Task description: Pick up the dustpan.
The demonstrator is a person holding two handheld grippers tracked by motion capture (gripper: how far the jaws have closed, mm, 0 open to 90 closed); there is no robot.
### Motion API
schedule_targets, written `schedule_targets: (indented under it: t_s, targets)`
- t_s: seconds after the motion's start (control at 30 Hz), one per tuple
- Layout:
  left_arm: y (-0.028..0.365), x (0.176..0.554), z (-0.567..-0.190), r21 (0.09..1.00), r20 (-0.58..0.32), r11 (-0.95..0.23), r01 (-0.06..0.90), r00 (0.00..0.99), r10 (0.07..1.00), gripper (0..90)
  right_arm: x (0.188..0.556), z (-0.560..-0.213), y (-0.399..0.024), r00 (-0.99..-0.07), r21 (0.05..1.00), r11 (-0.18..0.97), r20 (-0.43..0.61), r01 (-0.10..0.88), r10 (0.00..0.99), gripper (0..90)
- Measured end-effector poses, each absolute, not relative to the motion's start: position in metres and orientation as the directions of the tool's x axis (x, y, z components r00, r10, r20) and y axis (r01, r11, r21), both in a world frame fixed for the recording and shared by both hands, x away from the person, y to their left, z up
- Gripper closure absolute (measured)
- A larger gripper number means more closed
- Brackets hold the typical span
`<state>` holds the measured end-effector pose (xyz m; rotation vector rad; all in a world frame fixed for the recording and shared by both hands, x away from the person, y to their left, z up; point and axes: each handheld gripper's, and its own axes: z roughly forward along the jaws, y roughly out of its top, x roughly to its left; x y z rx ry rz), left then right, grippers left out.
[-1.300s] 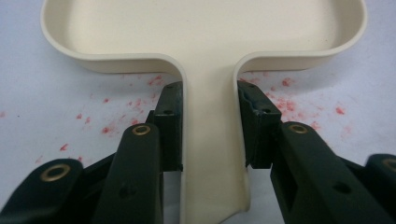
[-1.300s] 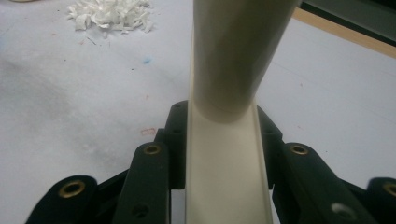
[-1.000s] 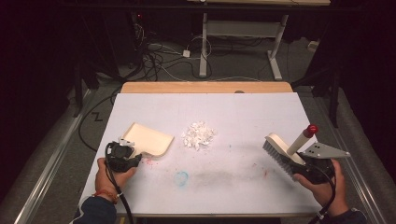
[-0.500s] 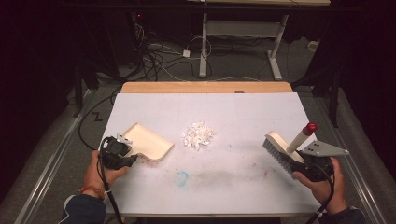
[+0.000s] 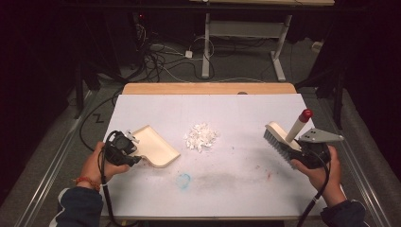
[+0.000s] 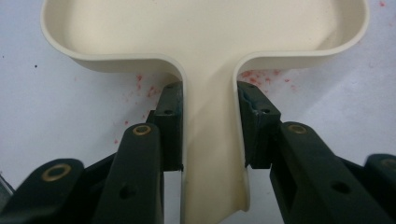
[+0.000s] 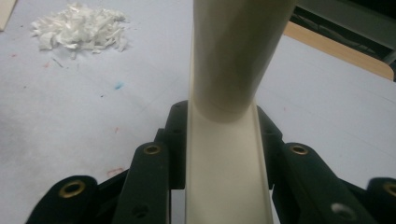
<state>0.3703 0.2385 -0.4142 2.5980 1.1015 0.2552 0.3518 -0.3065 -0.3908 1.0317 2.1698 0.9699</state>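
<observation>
Since a second ago my left gripper (image 5: 126,150) has barely shifted; its jaws clamp the cream plastic dustpan (image 5: 155,146) by its narrow handle, the smooth curved tray ahead of them empty. My right gripper (image 5: 302,150) grips the red-tipped brush (image 5: 288,136). Shredded white scraps (image 5: 201,136) lie heaped on the stained tabletop (image 5: 227,184), between both jaws.

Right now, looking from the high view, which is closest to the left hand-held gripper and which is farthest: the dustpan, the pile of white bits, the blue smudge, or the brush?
From the left hand-held gripper:
1. Dustpan: held in its jaws by the handle.
2. Blue smudge: on the table, toward the person.
3. Pile of white bits: mid-table; nearly as close as the smudge.
4. Brush: far right, in the right hand-held gripper.
</observation>
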Motion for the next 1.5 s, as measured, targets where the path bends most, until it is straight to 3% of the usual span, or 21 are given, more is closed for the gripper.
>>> schedule_targets:
  t_s: [0.73, 1.5]
  targets:
    - [0.214, 0.379, -0.403, 0.262, 0.039, -0.770, 0.581, 0.791, 0.611, 63.5, 0.403, -0.372, -0.273, -0.540, 0.825, 0.394, -0.131, 0.406, 0.831, 67.8]
    - [0.204, 0.393, -0.407, 0.232, -0.006, -0.794, 0.562, 0.817, 0.576, 63.4, 0.412, -0.385, -0.278, -0.515, 0.825, 0.357, -0.096, 0.437, 0.852, 67.8]
